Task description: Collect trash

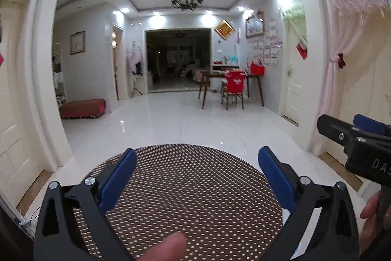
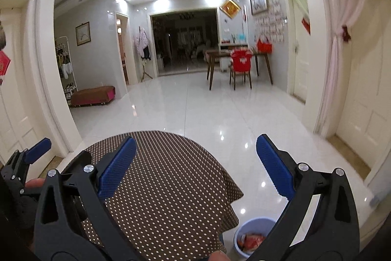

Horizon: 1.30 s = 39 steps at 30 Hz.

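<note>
- The left gripper point(image 1: 197, 179), a black frame with blue ribbed pads, is hovering over the round table under a brown cloth with white dots point(image 1: 185, 187); its jaws are standing spread wide and pinching nothing.
- The right gripper point(image 2: 195, 166), of the same black-and-blue build, is hanging above the near right edge of that cloth, its jaws likewise spread apart and carrying nothing.
- Every part of the tabletop that both wrist views are showing is lying bare: no wrapper, scrap or other litter is appearing on the dotted cloth.
- The trash itself is sitting in the small pale-blue plastic bin point(image 2: 240, 231) on the glossy white tiled floor point(image 2: 220, 109), just beside the drooping right edge of the cloth; red-and-white crumpled wrappers point(image 2: 253, 240) are showing inside it.
- Part of the bin is hiding behind the right gripper's finger, so how full it is cannot be told.
- Judging from this, the collecting is looking finished or nearly so: waste is already in the bin and neither claw is gripping anything.
- What may be remaining is possibly a last check, since the table's nearest strip is lying below both cameras and the floor close to the person is out of view.
</note>
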Each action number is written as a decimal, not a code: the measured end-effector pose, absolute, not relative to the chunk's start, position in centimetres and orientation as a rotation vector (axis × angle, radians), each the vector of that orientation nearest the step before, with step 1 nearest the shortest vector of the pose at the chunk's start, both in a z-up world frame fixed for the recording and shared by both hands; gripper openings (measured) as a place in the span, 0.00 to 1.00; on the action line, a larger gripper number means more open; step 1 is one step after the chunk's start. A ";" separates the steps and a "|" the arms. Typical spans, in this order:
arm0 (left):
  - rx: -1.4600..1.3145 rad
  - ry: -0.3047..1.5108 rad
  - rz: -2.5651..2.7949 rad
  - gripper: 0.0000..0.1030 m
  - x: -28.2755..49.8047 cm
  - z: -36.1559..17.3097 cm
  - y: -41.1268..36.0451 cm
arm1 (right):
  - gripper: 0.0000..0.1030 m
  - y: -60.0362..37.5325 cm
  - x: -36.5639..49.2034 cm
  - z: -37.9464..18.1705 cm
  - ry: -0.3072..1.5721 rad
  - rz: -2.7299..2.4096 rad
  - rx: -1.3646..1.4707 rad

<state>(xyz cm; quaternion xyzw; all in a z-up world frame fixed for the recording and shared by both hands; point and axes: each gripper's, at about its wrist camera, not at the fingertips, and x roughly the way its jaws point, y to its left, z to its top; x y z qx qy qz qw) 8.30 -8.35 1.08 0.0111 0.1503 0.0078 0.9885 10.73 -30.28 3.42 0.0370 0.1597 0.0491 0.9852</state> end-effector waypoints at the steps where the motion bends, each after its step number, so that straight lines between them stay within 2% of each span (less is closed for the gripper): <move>1: 0.020 0.296 0.026 0.95 8.0 1.3 -8.0 | 0.94 -30.1 10.6 3.7 0.312 0.096 0.068; 21: -0.033 0.246 0.090 0.95 5.7 3.0 -5.4 | 0.94 -25.7 9.5 4.6 0.261 0.097 0.017; 39: -0.051 0.247 0.109 0.95 5.1 2.3 -4.5 | 0.94 -26.8 9.9 4.4 0.265 0.119 0.018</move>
